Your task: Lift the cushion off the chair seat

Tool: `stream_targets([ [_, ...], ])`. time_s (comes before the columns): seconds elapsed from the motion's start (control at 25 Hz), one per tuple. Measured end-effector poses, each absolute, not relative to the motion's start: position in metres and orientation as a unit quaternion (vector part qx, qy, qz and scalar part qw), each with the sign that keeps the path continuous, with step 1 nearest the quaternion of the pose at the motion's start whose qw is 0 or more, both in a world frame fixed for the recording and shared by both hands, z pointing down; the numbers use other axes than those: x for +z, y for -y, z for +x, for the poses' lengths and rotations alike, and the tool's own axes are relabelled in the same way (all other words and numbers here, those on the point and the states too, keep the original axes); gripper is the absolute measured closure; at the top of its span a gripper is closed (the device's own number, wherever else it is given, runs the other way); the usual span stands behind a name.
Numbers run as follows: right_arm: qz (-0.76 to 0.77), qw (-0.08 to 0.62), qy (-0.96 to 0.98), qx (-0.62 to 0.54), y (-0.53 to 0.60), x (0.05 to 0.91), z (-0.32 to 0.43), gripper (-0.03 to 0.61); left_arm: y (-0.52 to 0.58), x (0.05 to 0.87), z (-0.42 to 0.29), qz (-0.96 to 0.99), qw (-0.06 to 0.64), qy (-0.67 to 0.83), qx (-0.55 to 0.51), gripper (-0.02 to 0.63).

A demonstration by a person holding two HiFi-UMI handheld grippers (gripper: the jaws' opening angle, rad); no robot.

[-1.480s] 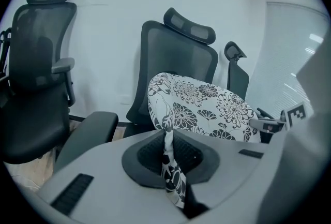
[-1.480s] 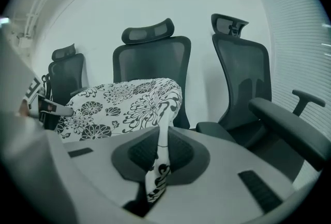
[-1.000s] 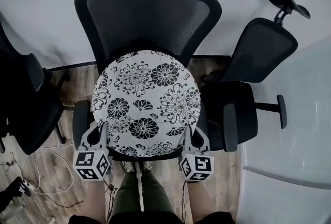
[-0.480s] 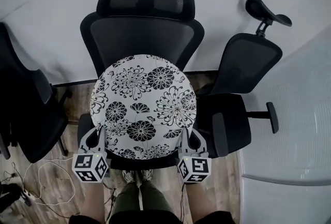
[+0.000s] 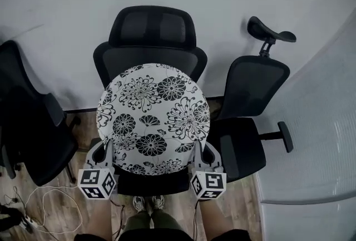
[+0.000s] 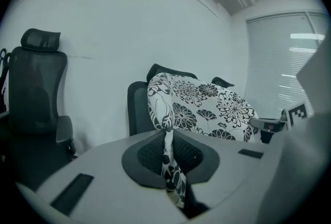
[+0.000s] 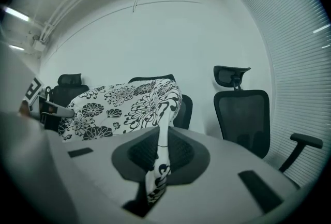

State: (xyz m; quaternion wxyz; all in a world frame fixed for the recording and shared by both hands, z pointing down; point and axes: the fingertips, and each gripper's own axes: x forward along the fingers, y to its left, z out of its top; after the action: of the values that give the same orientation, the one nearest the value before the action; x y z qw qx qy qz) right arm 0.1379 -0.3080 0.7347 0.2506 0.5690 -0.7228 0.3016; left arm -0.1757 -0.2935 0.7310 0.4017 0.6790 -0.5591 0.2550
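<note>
Grip is the same as a second ago. Left tool [image 5: 105,149] is pinched shut on the near-left rim of the cushion [image 5: 153,117], and right tool [image 5: 201,148] is pinched shut on the near-right rim. In both gripper views a fold of floral fabric is squeezed between the pads, with no sign of slip.

What's changed is in the head view. The cushion now overlaps the lower backrest of the chair [image 5: 153,28]. A wider dark strip of seat [image 5: 153,183] also shows under the cushion's near edge than before. Part of that could be my head moving back, because the whole chair looks smaller too.

The left gripper view shows the cushion [image 6: 207,106] sloping up against the wall. The right gripper view shows the cushion [image 7: 124,104] hanging between the tools, with nothing visibly under it.

My read is that the cushion is off the seat or nearly so, held just above it and in front of the backrest. I can't confirm the far edge is clear. The lift looks mostly done, and it needs a bit more height before pulling toward me.
</note>
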Motion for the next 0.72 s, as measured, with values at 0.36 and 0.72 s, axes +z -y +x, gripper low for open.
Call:
stream_targets([
  [0.36,0.576,0.22,0.741,0.265,0.302,0.747,0.135,0.543,0.291,0.744,-0.177,0.7,0.365,0.572,0.223,0.589],
  [0.72,0.581,0.21,0.745,0.251,0.301,0.746,0.13,0.541,0.292,0.746,-0.177,0.715,0.352,0.565,0.212,0.589],
])
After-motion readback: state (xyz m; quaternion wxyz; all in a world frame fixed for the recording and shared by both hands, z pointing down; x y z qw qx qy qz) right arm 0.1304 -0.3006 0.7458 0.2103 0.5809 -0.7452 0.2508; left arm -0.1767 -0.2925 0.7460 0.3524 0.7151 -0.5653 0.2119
